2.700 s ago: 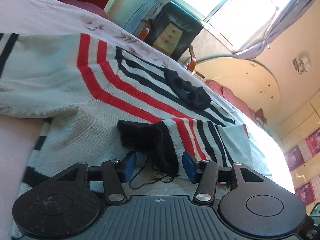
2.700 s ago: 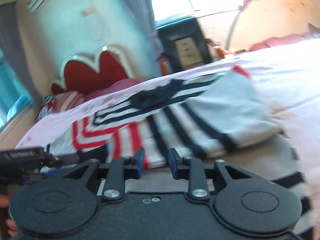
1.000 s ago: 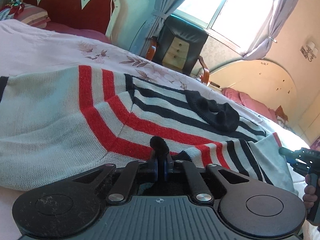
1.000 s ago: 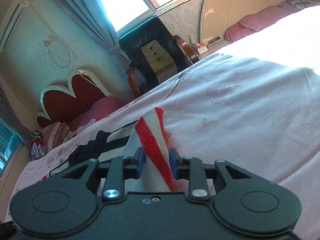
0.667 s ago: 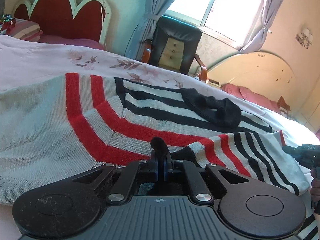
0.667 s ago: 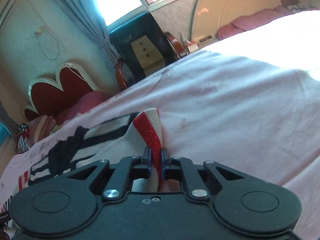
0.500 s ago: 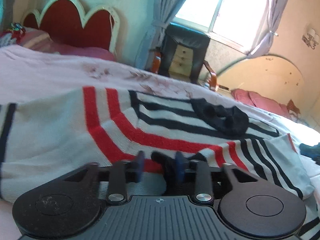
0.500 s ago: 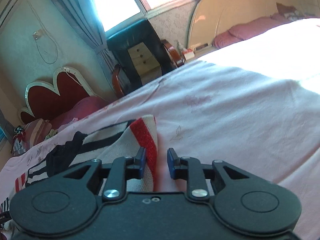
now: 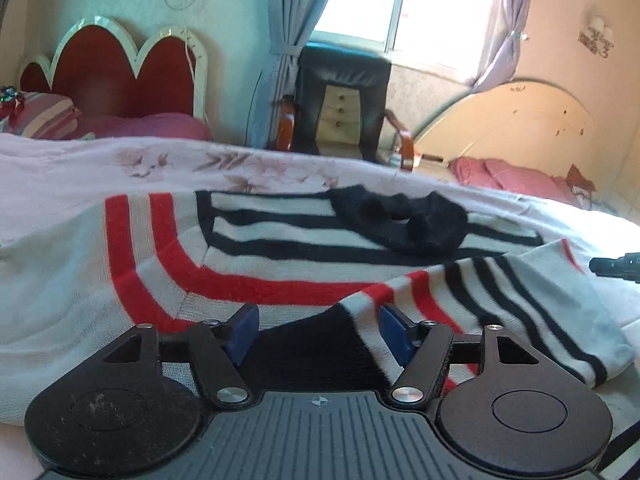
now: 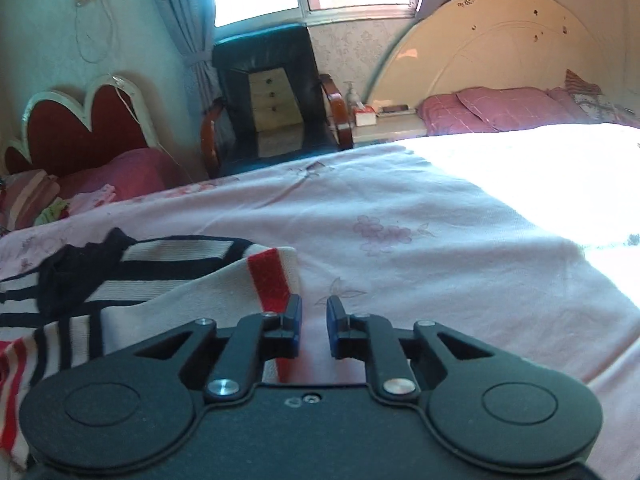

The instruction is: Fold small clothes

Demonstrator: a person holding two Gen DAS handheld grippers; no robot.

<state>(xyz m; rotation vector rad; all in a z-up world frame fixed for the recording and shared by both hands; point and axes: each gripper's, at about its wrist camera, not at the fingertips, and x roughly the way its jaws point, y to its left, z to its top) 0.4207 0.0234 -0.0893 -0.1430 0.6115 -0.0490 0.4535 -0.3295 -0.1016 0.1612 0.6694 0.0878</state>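
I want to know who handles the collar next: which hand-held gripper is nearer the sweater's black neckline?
Left. The left hand-held gripper faces the black neckline across the sweater's front; the right hand-held gripper sits at its red-edged corner, neckline off to its left.

A bright window (image 9: pixel 404 12) is flanked by grey curtains (image 9: pixel 296 20). A black armchair (image 10: pixel 268 96) is set between a red scalloped headboard (image 9: pixel 116 68) and a cream arched headboard (image 10: pixel 500 44); pink pillows (image 10: pixel 500 108) are lit by sun.

No text, label, brand or number can be read in either view. The only marks are a small crosshair sign on the left gripper's (image 9: pixel 318 330) ribbed body, centred behind its fingers, and wall decals far ahead to its right, too blurred to read.
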